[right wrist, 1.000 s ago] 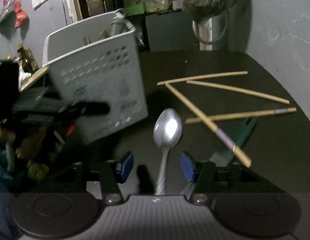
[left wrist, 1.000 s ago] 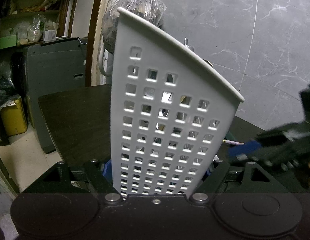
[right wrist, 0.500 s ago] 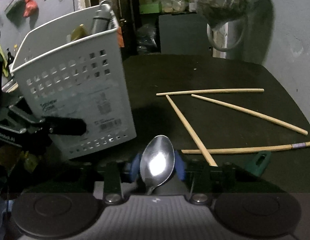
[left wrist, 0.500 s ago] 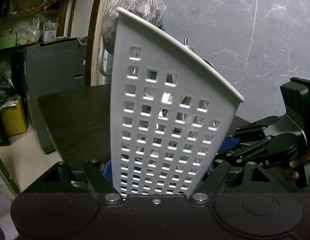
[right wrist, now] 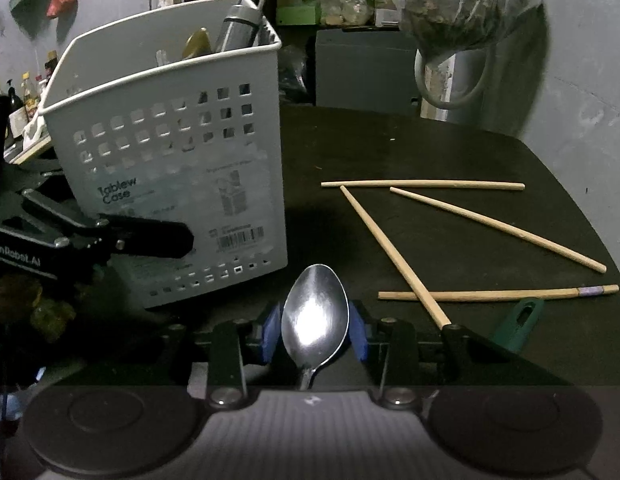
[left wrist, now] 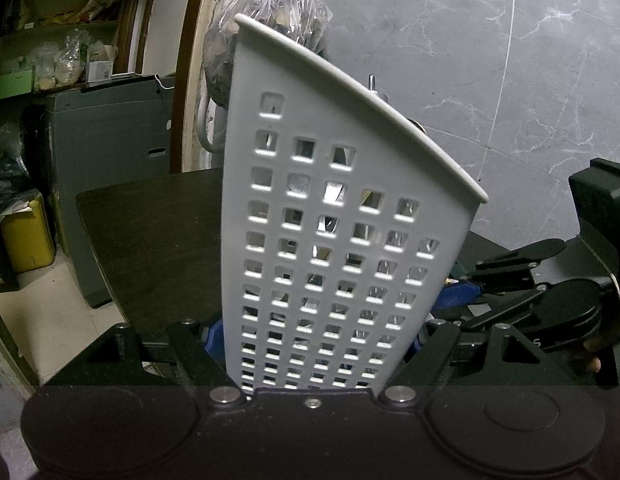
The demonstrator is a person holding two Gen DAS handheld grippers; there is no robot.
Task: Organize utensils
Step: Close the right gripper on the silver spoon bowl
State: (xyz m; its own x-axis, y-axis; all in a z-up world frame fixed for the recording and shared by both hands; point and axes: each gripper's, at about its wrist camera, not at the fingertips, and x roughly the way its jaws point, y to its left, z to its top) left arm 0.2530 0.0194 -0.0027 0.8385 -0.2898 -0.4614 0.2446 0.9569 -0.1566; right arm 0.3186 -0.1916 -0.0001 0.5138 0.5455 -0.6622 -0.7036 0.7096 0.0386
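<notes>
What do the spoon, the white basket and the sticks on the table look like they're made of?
Spoon: polished metal, likely steel, with a bright mirror glare. Basket: matte white moulded plastic, judging by its punched square holes and rolled rim. Chopsticks: pale, unvarnished wood or bamboo, judging by their matte tan look.

Home storeroom: cluttered shelves (left wrist: 50,60), hanging plastic bag (right wrist: 461,4), sauce bottles (right wrist: 22,96)

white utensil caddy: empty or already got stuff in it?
Not empty. In the right wrist view, a grey handle with a loop and a yellowish piece stick up above the white caddy's rim; how full it is, cannot tell.
</notes>
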